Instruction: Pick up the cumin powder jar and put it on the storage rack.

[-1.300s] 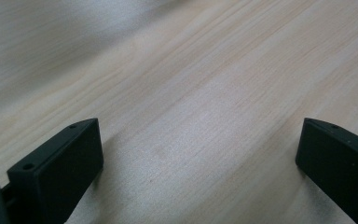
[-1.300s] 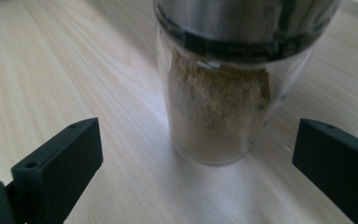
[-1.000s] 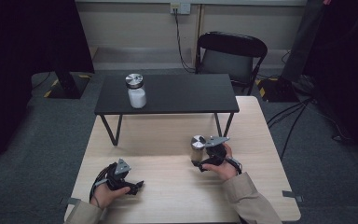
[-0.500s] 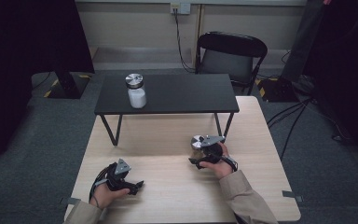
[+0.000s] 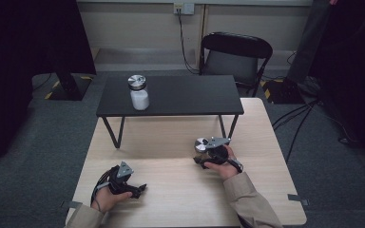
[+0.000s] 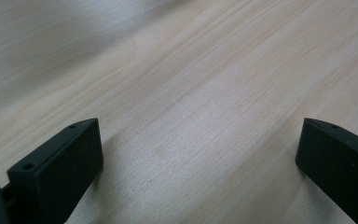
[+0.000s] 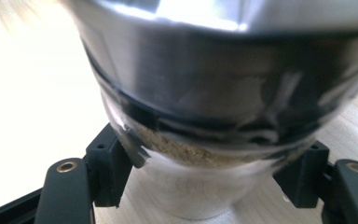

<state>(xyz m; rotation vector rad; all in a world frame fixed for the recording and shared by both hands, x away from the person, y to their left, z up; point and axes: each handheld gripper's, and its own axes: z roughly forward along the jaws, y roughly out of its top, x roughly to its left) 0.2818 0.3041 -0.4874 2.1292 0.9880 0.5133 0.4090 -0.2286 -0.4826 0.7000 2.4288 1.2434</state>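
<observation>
Item: glass jar with a steel lid and tan powder (image 7: pixel 200 140), on the light wooden table (image 5: pixel 171 190), clamped by my right gripper (image 5: pixel 208 154), whose jaws have just closed. My left gripper (image 5: pixel 135 189) rests open, well apart.

Bare pale wooden tabletop (image 5: pixel 171 190) lying open between both hands. At 12 o'clock, low black bench-like shelf (image 5: pixel 185 95) blocking forward reach; white-filled glass jar with silver lid (image 5: pixel 139 93) standing on its 9 o'clock end, room passing underneath between legs.
</observation>
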